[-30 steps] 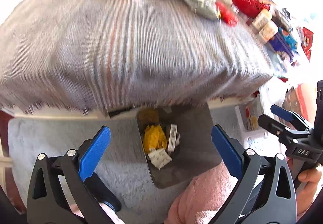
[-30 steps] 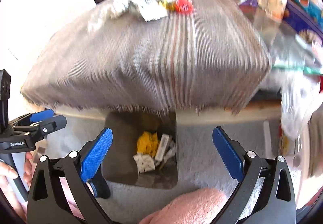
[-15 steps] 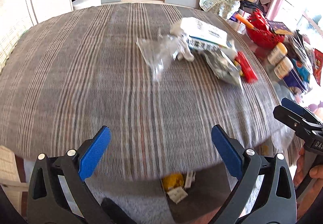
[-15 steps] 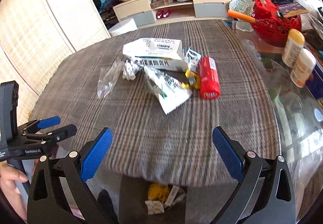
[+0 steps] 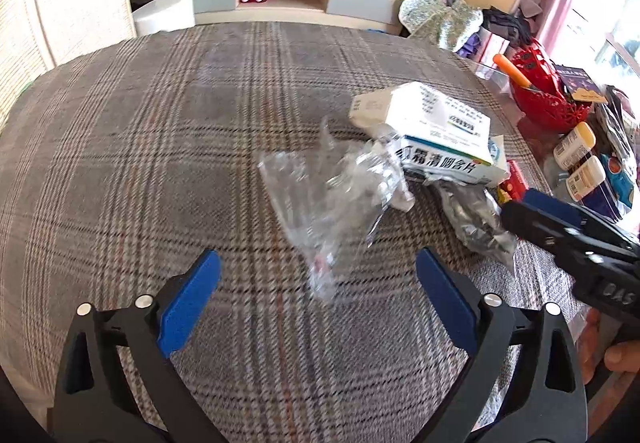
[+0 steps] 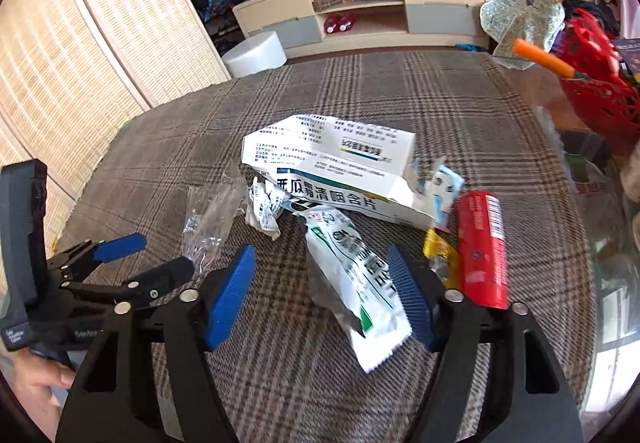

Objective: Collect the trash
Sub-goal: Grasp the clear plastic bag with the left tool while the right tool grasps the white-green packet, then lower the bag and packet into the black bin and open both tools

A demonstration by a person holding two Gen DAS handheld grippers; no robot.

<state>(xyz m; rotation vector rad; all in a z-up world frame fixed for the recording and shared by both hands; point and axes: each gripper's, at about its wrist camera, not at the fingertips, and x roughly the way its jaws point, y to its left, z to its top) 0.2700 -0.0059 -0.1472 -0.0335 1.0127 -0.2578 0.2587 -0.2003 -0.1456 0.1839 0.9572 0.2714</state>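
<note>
Nearest the right-hand camera, the right gripper (image 6: 322, 293) tilts down over the plaid tablecloth (image 6: 400, 91), its jaws just narrowing around a white and green sachet (image 6: 356, 275), apparently the next pick; the pads do not yet press it. Beside it, the left gripper (image 5: 318, 301) hangs spread and empty before a clear plastic wrapper (image 5: 328, 199). Farther on, the trash sits bunched together: a torn medicine box (image 6: 332, 167) and a red tube (image 6: 482, 247).
</note>
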